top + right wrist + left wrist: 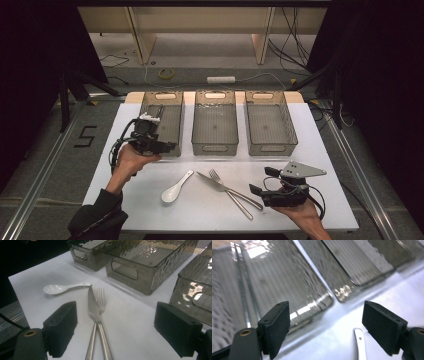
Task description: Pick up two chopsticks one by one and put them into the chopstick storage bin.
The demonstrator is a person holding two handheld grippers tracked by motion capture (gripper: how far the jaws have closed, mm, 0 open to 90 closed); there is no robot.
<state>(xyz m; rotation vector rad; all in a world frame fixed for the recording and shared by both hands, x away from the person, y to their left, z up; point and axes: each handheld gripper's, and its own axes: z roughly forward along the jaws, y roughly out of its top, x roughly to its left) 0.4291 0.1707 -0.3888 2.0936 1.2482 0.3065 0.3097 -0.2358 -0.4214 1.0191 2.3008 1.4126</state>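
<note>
A white ceramic spoon (176, 187) (57, 288) lies near the table's front centre, and its handle tip (360, 342) appears in the left gripper view. To its right a steel knife (220, 184) (93, 306) and a fork (232, 195) (100, 300) lie crossed. My left gripper (167, 146) (325, 315) hovers open over the near end of the left bin (172, 120) (282, 282), holding nothing. My right gripper (261, 181) (115, 315) is open just right of the cutlery handles, its jaws facing the knife and fork.
Three smoked clear bins stand in a row at the back of the white table (310, 150): the left one, a middle bin (215, 125) (150, 260) and a right bin (270, 125) (197, 280). All look empty. Dark floor with cables surrounds the table.
</note>
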